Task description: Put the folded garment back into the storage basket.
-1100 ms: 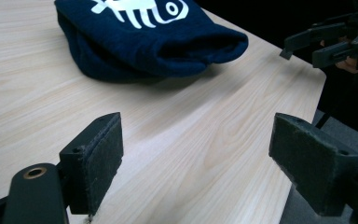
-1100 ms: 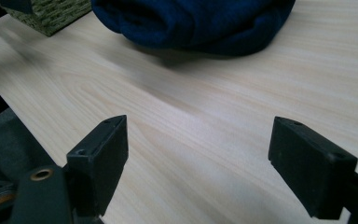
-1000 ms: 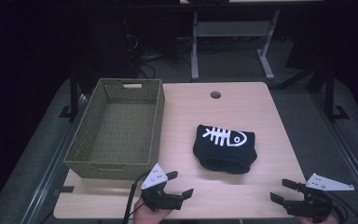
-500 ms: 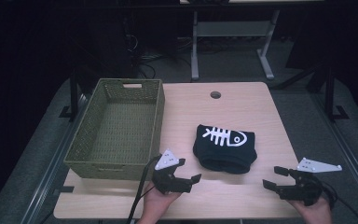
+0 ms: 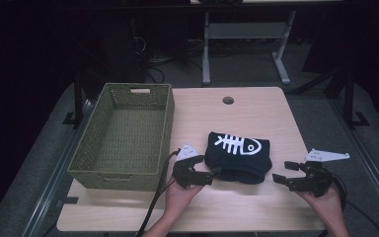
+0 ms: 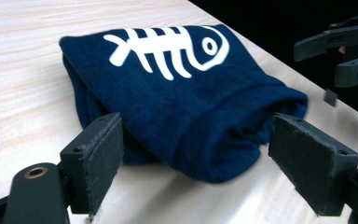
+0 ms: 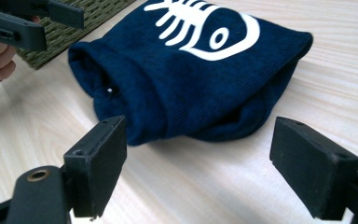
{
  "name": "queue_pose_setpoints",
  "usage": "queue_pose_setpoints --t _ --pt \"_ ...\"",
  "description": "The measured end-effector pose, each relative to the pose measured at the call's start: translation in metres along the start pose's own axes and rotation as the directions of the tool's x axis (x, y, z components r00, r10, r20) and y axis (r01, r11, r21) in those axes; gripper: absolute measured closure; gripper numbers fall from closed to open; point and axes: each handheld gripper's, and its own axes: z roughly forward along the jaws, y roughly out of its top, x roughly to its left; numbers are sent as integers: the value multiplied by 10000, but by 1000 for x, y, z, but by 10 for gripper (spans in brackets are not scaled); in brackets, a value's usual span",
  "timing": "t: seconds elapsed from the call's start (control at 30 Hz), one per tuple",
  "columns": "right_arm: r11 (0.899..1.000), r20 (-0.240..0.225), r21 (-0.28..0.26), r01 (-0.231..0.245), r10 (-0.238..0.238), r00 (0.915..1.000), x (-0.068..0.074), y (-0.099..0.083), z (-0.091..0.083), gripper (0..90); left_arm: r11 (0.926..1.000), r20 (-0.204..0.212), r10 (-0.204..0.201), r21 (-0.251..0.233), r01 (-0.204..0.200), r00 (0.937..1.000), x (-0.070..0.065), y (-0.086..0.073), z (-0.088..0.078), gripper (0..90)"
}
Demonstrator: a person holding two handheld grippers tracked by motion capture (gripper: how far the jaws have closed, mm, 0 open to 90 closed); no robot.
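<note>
— Both grippers have come forward since a second ago; the left gripper now sits at the cloth's left end. How do its jaws stand?

— Spread wide, pads either side of the cloth's near folded edge, seemingly not pinching it. The right gripper is spread too, just off the cloth's right end, holding nothing.

— And the cloth?

— Dark blue ribbed knit, folded into a soft bundle, with a white fish skeleton printed on top. It lies on the table near the front edge, just right of the green wicker basket.
</note>
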Motion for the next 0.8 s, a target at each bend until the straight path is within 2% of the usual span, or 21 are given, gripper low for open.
queue_pose_setpoints --t 0.1,0.13,0.27,0.33,0.4,0.43,0.5,0.57,0.63,0.67,0.8 --pt "9999 60 66 -87 87 9999 -5 4 6 187 9999 143 -130 5 129 9998 3 6 7 179" --pt "9999 110 114 -112 111 9999 -7 6 7 187 9999 31 -30 98 30 10000 3 8 10 182" --pt "9993 121 271 -239 236 9996 -13 12 14 190 9998 -29 -167 86 168 9999 9 15 18 187" --pt "9990 92 325 -299 296 9995 -16 15 16 190 9987 70 -472 215 471 9989 14 17 22 187" --pt "9989 1 294 -356 356 9994 -18 18 19 190 9978 -83 -607 265 609 9981 19 19 26 192" --pt "9975 12 444 -541 541 9985 -20 21 22 183 9972 -96 -703 267 705 9975 21 19 27 194" --pt "9970 -3 454 -630 631 9980 -21 23 24 183 9982 -429 -573 165 581 9974 24 18 30 206" --pt "9966 -20 413 -719 720 9974 -23 27 27 182 9964 -388 -807 210 816 9960 27 17 35 215" --pt "9965 -91 263 -796 799 9968 -25 31 31 183 9953 -575 -917 250 932 9941 31 15 41 219" --pt "9961 -28 251 -841 842 9964 -27 31 34 183 9935 -535 -1090 259 1105 9926 33 15 43 224" --pt "9889 3 501 -1401 1403 9901 -37 28 46 192 9845 -415 -1655 524 1676 9853 41 11 53 226"
